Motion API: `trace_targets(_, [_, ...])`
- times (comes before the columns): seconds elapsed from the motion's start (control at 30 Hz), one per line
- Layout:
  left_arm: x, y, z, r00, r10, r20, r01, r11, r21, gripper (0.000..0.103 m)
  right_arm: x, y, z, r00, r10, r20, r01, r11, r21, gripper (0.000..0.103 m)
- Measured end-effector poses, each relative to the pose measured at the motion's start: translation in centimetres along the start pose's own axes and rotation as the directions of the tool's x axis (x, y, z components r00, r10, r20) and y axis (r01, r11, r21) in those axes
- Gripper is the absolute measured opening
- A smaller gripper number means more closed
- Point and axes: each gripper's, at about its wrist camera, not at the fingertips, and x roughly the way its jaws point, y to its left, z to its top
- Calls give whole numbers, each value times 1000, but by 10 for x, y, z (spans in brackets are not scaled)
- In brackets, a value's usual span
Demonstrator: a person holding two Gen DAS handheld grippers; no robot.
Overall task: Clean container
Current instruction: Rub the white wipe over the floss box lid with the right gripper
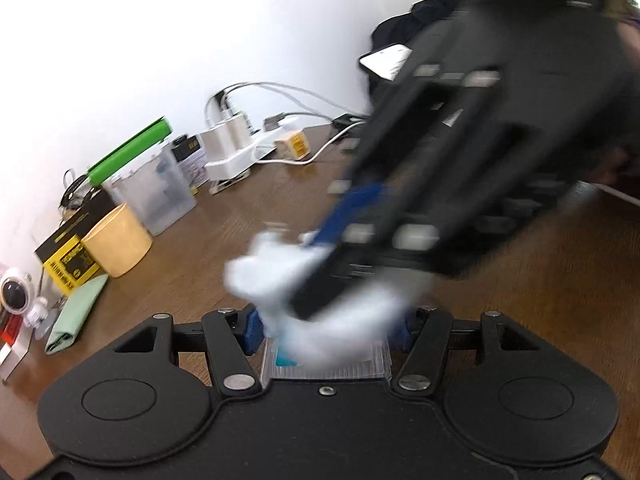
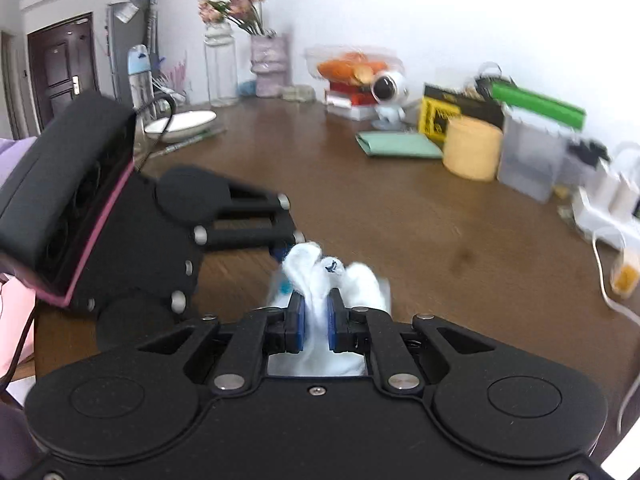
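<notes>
My left gripper (image 1: 326, 330) is shut on a small clear plastic container (image 1: 360, 368) with a teal patch inside, held just above the brown table. My right gripper (image 2: 314, 326) is shut on a crumpled white cloth (image 2: 320, 276) and presses it onto the container (image 2: 278, 286). In the left wrist view the right gripper (image 1: 316, 276) comes in from the upper right, blurred, with the cloth (image 1: 276, 276) bunched over the container's top. In the right wrist view the left gripper (image 2: 286, 246) sits at left, and most of the container is hidden by the cloth.
Along the wall stand a yellow cup (image 1: 116, 244), a clear lidded box (image 1: 154, 192), a green roll (image 1: 128, 152), a yellow-black box (image 1: 66, 262), a folded green cloth (image 1: 74, 316) and a white power strip with cables (image 1: 236, 148). A white plate (image 2: 180, 124) and vases stand at far left.
</notes>
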Motion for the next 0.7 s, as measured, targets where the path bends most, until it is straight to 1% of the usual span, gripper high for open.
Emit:
trace_targets(0.1, [0, -3, 0, 1000, 12, 3, -12, 1000, 12, 58, 6, -13, 3, 997, -73, 5, 73, 997, -3, 11])
trace_targets(0.17, [0, -3, 0, 1000, 14, 4, -14, 1000, 14, 58, 4, -22, -2, 992, -123, -11, 123, 992, 5, 11])
trace_targets(0.2, [0, -3, 0, 1000, 15, 4, -15, 1000, 15, 58, 2, -24, -5, 991, -132, -20, 133, 991, 9, 11])
trace_targets(0.3, [1, -3, 0, 1000, 14, 5, -14, 1000, 11, 58, -6, -24, -14, 993, -110, -40, 111, 994, 19, 11])
trace_targets(0.4, [0, -4, 0, 1000, 19, 8, -19, 1000, 19, 58, -9, -12, -11, 999, -17, -28, 16, 1000, -9, 11])
trace_targets(0.53, [0, -9, -1, 999, 46, 13, -47, 998, 45, 58, 0, -13, -2, 1000, 13, -5, -13, 999, -32, 12])
trace_targets(0.7, [2, -7, 0, 998, 69, 3, -70, 997, 32, 58, 8, -34, -3, 997, 68, 21, -69, 998, 11, 12])
